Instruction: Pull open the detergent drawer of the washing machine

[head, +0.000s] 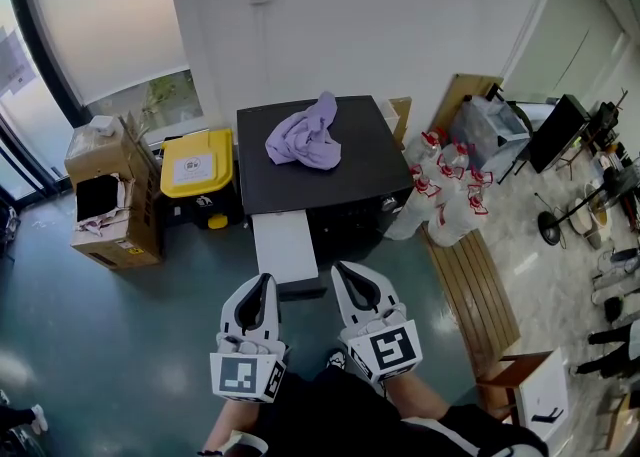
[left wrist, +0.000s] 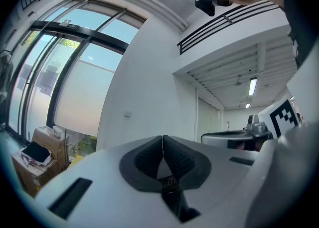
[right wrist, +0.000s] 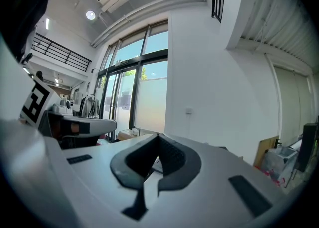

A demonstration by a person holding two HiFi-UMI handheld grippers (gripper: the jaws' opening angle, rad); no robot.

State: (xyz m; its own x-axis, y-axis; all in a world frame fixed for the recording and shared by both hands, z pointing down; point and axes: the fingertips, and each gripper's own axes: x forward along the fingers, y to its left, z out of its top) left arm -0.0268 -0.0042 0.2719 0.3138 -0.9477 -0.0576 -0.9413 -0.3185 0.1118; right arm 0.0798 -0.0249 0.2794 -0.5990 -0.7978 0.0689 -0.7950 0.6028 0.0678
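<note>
Hovering side by side near washing machine point(head: 362, 167): left claw point(head: 263, 286), right claw point(head: 349, 276), both closed, empty; purple cloth point(head: 305, 137) atop.

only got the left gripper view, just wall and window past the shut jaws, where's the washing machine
Observer: The head view shows the washing machine against the wall, just ahead of the person.
Operator: drawer open yet
Observer: A white panel juts from its front, left side; whether that's the drawer I can't tell.
Operator: right gripper busy
Observer: No, the right gripper has its jaws shut on nothing, short of the machine.
</note>
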